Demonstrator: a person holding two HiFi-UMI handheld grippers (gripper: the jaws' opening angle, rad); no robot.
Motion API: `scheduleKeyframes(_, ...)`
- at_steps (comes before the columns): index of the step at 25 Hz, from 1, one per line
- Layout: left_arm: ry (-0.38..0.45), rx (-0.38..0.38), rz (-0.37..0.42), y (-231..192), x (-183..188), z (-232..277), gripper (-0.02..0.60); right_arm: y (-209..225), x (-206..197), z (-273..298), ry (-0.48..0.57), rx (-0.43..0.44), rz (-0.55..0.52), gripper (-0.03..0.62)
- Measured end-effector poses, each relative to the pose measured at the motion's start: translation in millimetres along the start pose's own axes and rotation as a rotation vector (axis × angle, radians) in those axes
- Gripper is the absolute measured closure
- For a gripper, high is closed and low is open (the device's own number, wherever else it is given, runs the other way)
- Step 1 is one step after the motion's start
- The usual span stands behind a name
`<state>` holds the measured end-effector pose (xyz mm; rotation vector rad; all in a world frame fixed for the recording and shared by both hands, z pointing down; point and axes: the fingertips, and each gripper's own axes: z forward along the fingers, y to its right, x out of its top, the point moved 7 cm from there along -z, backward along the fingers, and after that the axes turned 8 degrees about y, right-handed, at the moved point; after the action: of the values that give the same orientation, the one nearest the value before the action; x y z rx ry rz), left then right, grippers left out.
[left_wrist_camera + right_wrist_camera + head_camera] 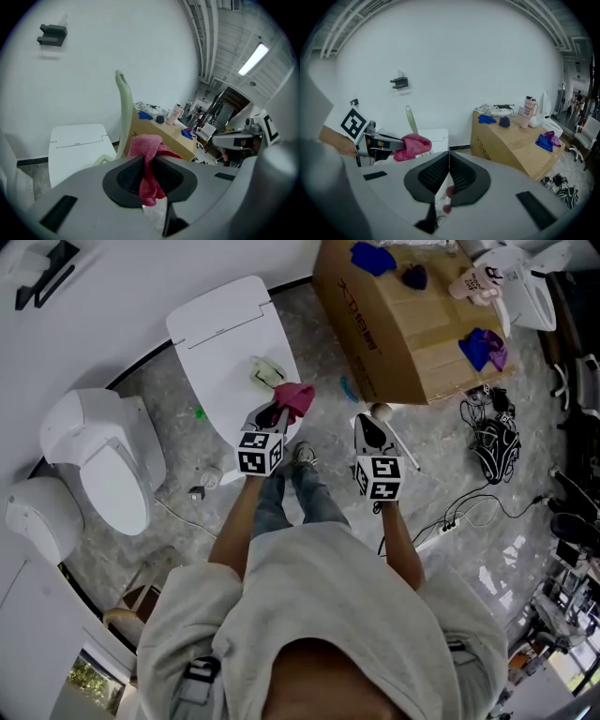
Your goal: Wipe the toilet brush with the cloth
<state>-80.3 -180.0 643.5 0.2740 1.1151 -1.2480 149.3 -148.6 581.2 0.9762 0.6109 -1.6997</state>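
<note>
Head view shows open floor (323, 348) between the white lid (220, 329) and cardboard box (398, 329); the left gripper (277, 413) clamps the pink cloth (295, 397) just beside the pale green toilet brush (265, 371), which stands on that lid with its handle upright, while the right gripper (373, 429) has its 2 jaws pressed together.

The green brush (123, 112) has its foot partly hidden behind the left gripper (149, 161), whose closed jaws cover part of the pink cloth (146, 145). The head view's top edge cuts off the cardboard box (412, 334).

left gripper (273, 414): jaws clamped on cloth (296, 397) | right gripper (373, 425): jaws together | both held forward
</note>
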Motion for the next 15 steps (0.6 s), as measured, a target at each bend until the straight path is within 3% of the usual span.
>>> scheduleKeyframes(10,0.252,-0.065,0.021,37,98,-4,0.509,-3,-1,-9,0.014,0.006,0.003,0.563)
scheduleKeyframes(15,0.296,-0.039,-0.019,25,119,1,0.509,-2,-3,-10,0.013,0.006,0.001,0.563)
